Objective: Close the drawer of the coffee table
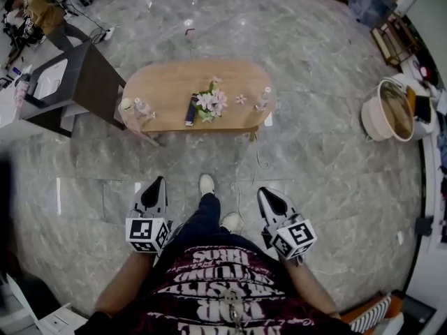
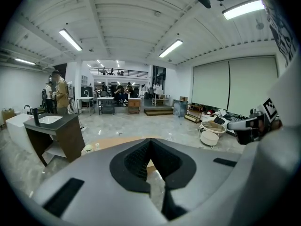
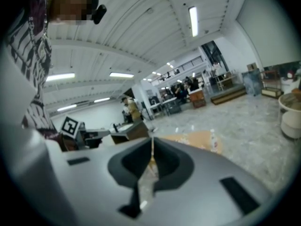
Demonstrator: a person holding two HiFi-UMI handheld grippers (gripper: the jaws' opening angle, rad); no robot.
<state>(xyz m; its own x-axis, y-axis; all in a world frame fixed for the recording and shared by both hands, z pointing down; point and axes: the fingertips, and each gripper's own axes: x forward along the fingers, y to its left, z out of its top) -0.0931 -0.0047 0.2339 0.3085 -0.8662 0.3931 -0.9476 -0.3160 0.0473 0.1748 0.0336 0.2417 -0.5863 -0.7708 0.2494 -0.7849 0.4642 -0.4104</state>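
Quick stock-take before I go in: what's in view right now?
coffee table: one, light wood, centre ahead.
flower bunch: one, pink-white, mid tabletop.
slim dark object: one, black, left of flower bunch.
small bottle: one, pale, tabletop's right end.
sink cabinet: one, dark brown, left of coffee table.
round tub: one, cream, far right.
bystander: one, tan top, upper left.
shoes: two, white, between the grippers.
left gripper: one, grey, shut, empty.
right gripper: one, grey, shut, empty.
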